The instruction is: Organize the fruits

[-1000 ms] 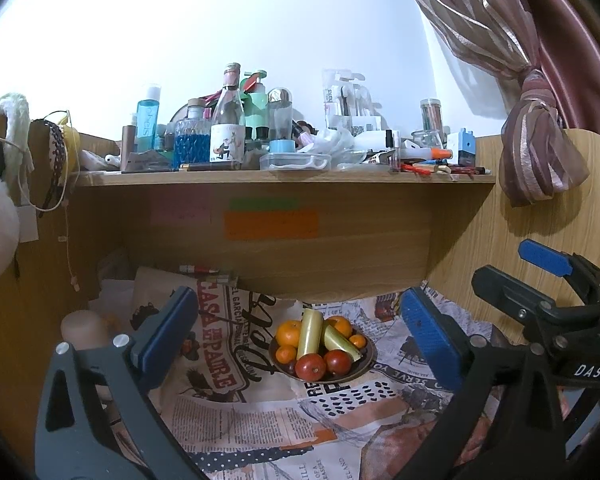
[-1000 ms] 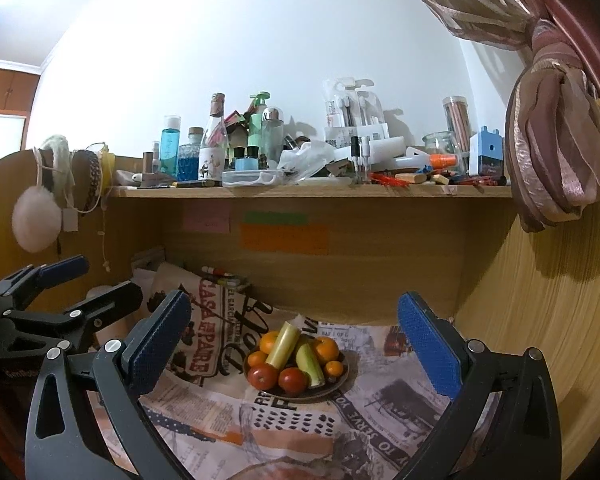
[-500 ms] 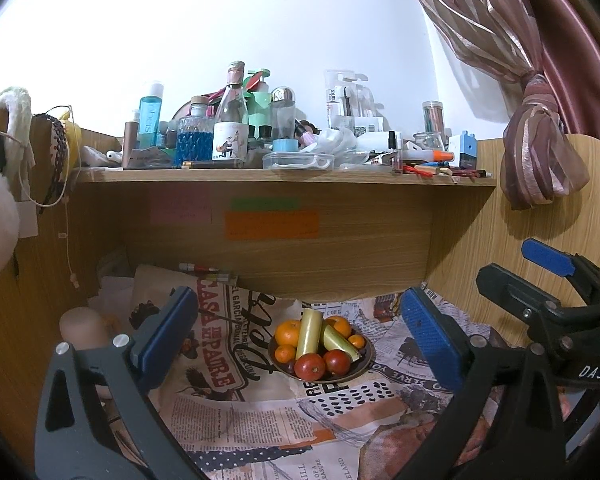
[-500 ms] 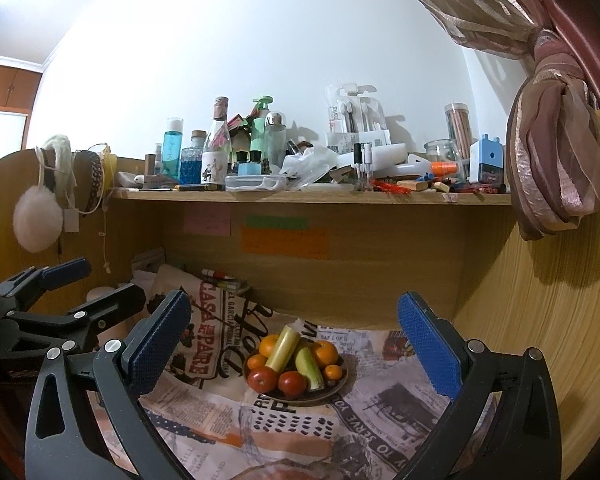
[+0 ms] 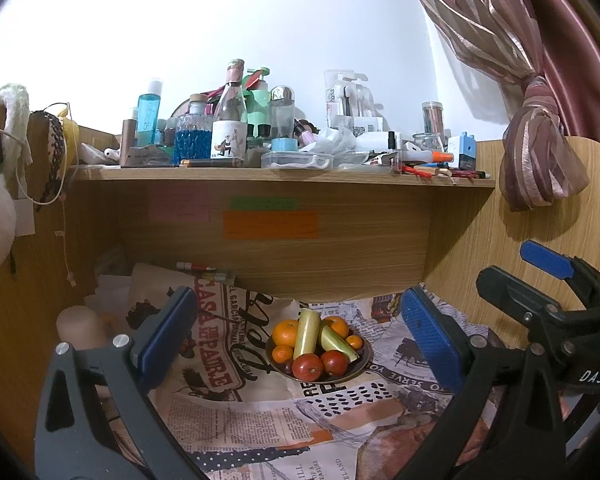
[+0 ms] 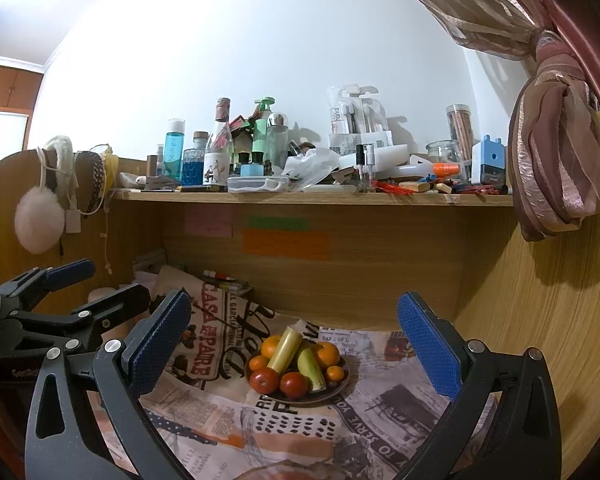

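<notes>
Left wrist view: a dark plate [image 5: 362, 364] of fruit sat on the newspaper sheet [image 5: 260, 412].
It held oranges [image 5: 285, 333], two tomatoes [image 5: 307, 366] and what looked like pale green stalks [image 5: 307, 333]. Short of the plate, the left gripper [image 5: 296, 338] and right gripper [image 6: 294, 344] hovered, jaws wide, empty. Only the right wrist view showed cabinets [image 6: 4, 84].

oranges [image 5: 285, 333]: 5 | tomatoes [image 5: 307, 366]: 2 | corn pieces [image 5: 306, 333]: 2 | plate [image 5: 362, 366]: 1
</notes>
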### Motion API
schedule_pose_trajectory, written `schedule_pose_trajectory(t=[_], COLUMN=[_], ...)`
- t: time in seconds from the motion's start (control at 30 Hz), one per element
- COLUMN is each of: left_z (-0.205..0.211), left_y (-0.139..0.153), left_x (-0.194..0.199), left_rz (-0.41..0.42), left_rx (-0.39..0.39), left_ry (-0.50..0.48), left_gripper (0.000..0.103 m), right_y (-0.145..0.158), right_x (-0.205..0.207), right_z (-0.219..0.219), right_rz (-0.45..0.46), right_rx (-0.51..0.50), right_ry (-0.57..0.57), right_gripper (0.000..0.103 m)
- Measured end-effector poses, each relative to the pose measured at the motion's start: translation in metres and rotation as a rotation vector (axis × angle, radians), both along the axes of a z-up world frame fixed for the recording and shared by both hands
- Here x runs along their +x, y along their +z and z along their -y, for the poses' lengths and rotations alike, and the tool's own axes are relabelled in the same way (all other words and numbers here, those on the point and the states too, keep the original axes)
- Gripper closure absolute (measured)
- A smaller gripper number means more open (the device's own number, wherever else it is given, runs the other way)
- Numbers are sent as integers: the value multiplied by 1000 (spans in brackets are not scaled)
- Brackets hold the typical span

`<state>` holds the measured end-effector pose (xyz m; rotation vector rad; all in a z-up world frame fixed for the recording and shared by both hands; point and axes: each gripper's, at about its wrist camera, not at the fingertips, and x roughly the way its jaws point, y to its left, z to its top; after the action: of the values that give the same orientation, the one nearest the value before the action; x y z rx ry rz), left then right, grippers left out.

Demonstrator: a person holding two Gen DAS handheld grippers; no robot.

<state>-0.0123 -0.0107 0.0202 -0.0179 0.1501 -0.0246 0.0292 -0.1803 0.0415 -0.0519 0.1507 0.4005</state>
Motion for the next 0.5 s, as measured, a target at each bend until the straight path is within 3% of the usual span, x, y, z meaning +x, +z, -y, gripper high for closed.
schedule_pose_trajectory(t=[0.5], left_z=[9], left_y=[0], left_x=[3], left_rz=[-13], left_rx=[-10], left_ry=[3], left_gripper=[0], right_y=[0], right_x=[3], right_z=[0], right_rz=[-8], right_rx=[15], right_ry=[3], right_gripper=[0])
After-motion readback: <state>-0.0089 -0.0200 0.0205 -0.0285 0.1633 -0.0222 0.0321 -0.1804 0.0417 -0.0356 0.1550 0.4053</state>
